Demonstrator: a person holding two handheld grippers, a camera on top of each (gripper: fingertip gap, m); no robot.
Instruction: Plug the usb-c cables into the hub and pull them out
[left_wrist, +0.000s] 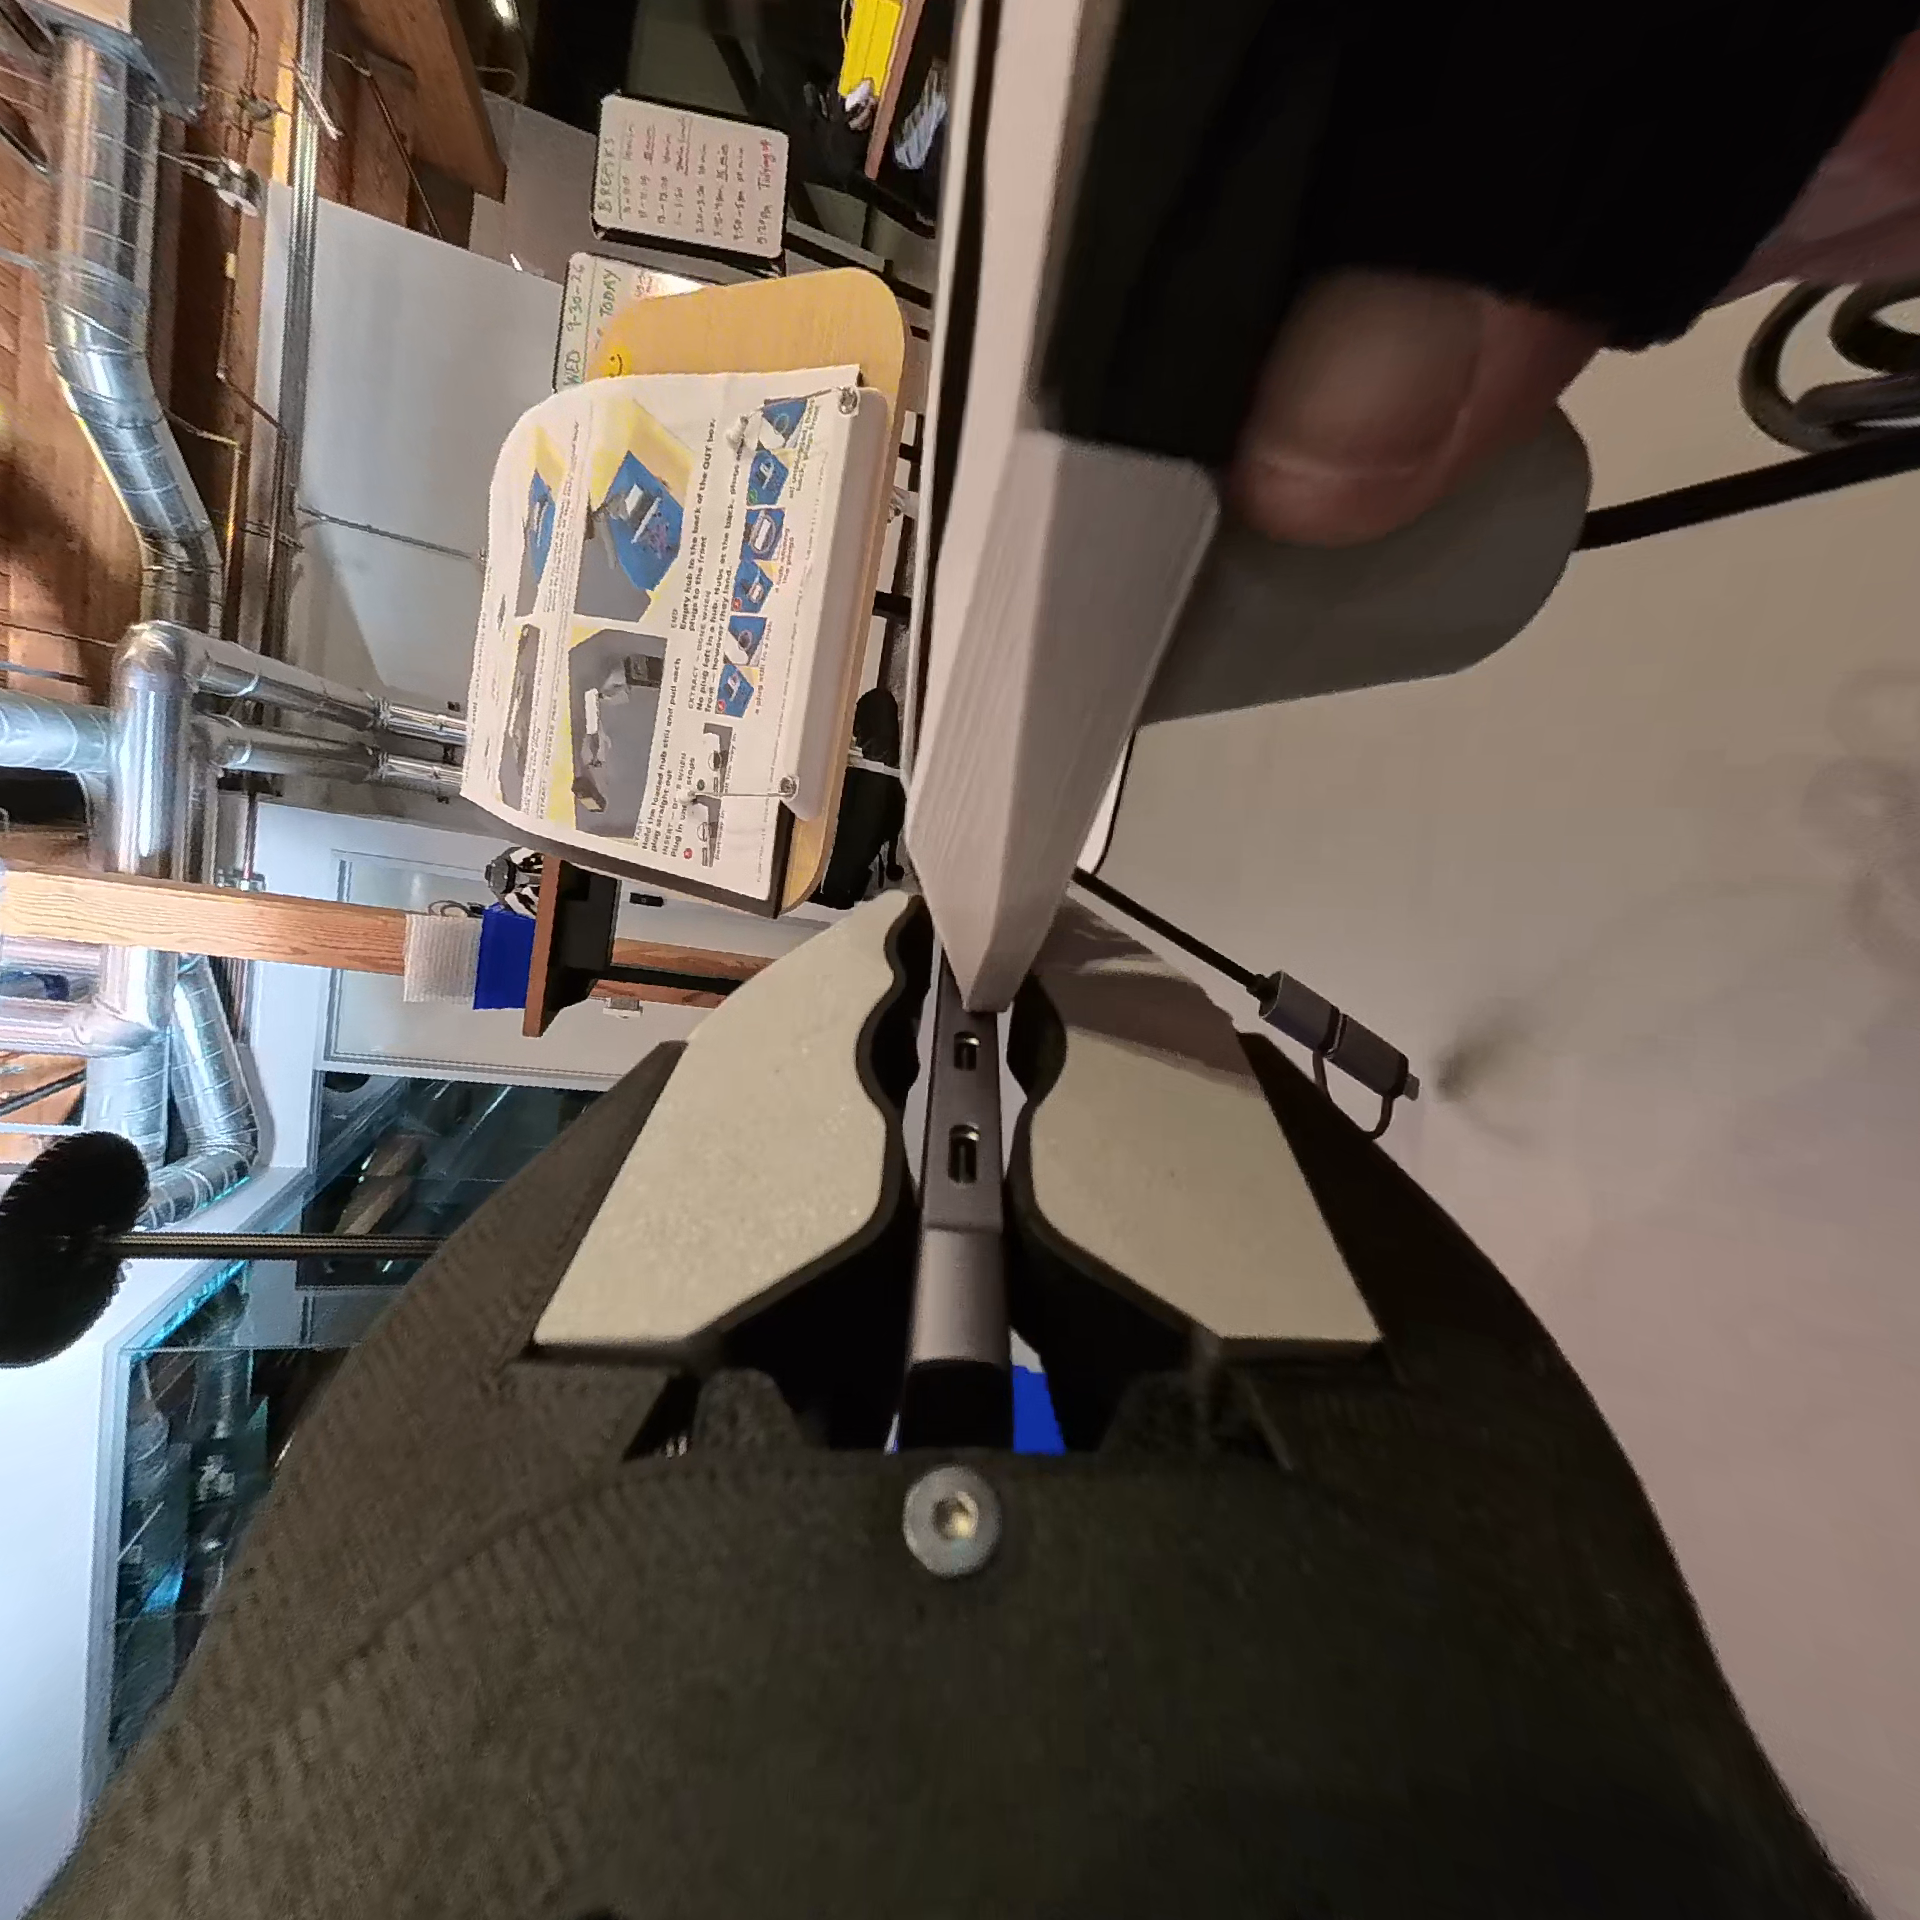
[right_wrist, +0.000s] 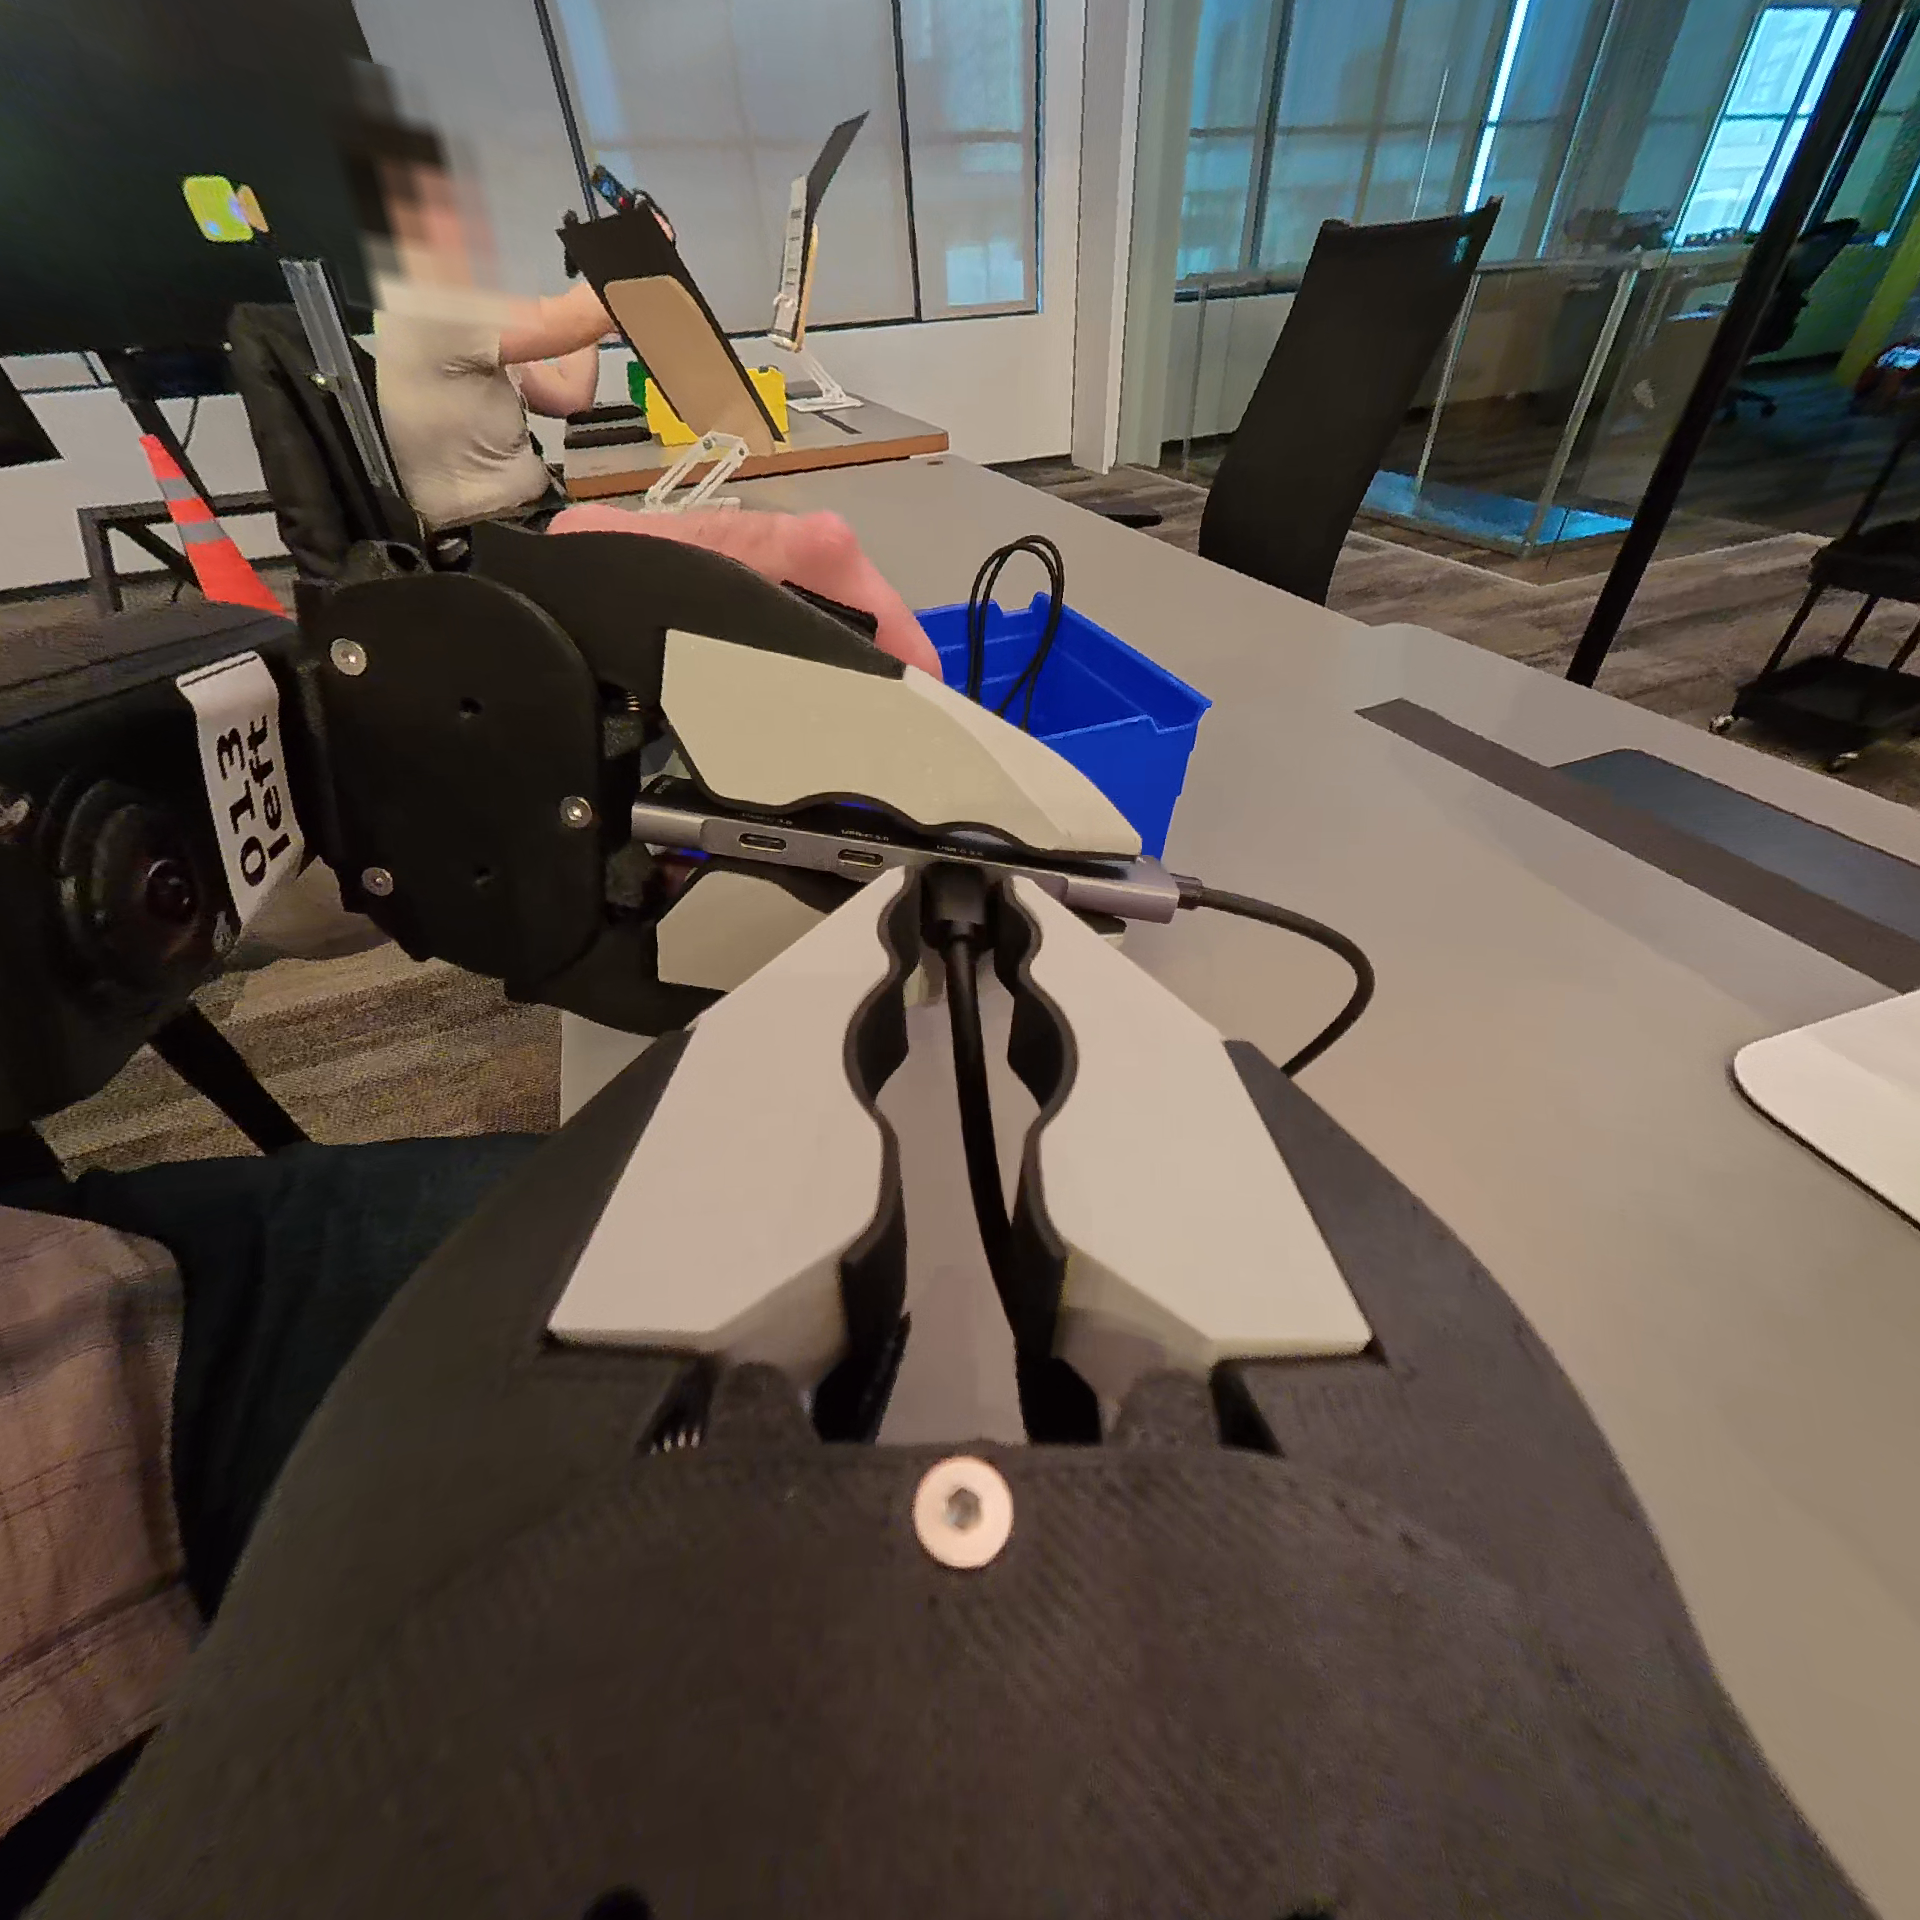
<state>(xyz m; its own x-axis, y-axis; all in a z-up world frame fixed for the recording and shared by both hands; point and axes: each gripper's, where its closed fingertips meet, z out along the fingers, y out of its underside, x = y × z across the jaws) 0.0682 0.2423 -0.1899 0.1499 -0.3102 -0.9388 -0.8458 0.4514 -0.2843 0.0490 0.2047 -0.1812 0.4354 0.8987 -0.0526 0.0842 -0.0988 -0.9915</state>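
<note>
Grey and flat, the hub sits squeezed in your left hand-held gripper above the tabletop, while your right hand-held gripper pinches the black usb-c cable at its port, so pull straight back.

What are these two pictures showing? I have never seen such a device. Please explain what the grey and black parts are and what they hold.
A person holds one hand tool in each hand. Each tool has tongs and a camera looking along them.

The left wrist view, turned sideways, shows the left tongs shut on a grey hub.

The right wrist view shows the right tongs gripping a black USB-C cable at its plug, right at the hub's edge. Whether it is fully inserted, I cannot tell. Two ports beside it are empty.

Behind, on the grey table, stands a blue bin with more cables.
</note>
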